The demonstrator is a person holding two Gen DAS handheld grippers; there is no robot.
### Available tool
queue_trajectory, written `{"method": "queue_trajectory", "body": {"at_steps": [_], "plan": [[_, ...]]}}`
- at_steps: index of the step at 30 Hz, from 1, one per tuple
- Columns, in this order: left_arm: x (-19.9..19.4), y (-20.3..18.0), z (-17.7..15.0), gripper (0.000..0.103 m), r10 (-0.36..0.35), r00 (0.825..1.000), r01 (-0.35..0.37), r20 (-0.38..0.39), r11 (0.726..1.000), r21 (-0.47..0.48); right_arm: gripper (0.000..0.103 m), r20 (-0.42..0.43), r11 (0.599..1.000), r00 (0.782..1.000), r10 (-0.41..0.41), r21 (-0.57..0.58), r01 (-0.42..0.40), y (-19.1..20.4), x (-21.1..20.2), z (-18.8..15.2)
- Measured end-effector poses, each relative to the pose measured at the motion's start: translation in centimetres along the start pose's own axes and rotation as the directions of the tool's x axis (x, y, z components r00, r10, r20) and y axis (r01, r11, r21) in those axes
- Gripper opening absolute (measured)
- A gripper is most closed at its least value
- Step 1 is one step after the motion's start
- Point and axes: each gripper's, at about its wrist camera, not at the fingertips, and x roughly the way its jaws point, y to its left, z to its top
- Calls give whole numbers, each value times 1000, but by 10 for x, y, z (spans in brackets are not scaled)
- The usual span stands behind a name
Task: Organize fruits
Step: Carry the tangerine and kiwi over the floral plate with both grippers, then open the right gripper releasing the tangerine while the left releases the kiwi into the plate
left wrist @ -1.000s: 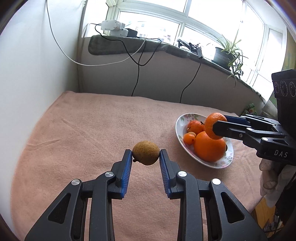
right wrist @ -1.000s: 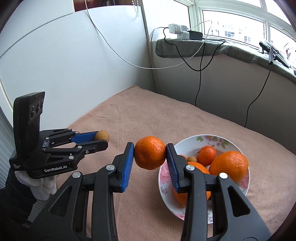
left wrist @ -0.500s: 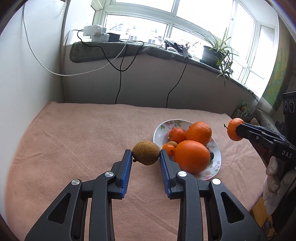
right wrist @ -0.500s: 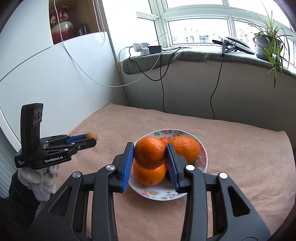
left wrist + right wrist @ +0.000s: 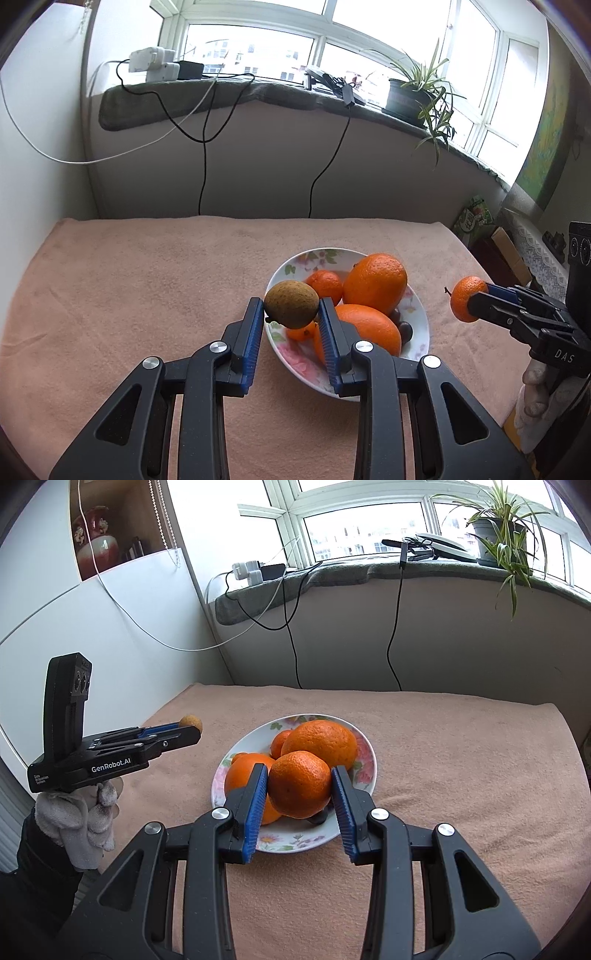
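Left wrist: bowl (image 5: 419,314) rim, peach cloth (image 5: 147,280)

Table (image 5: 129,280) — bare pink cloth across left and centre of frame. Bowl (image 5: 419,321), centre-right, piled with oranges (image 5: 375,280). Wall, hanging cables (image 5: 202,155) close upper frame.

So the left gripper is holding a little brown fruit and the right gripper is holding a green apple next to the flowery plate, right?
Not quite. The right gripper holds a round orange mandarin, not a green apple; the right wrist view shows it clamped between the blue pads. The rest is right: the left gripper grips the small brown fruit, and both are near the white flowery plate of oranges.
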Motion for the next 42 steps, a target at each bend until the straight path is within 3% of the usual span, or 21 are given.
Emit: {"method": "queue_trajectory", "body": {"at_steps": [23,42], "plan": [[36,-6,10,29,-12,998,12,-60,1000,1,37,-64,999,998,-15,-30,14,9,30,-10],[35,-8,12,29,-20,998,21,-60,1000,9,38,-78,999,997,-14,-34,12,12,37,-12]]}}
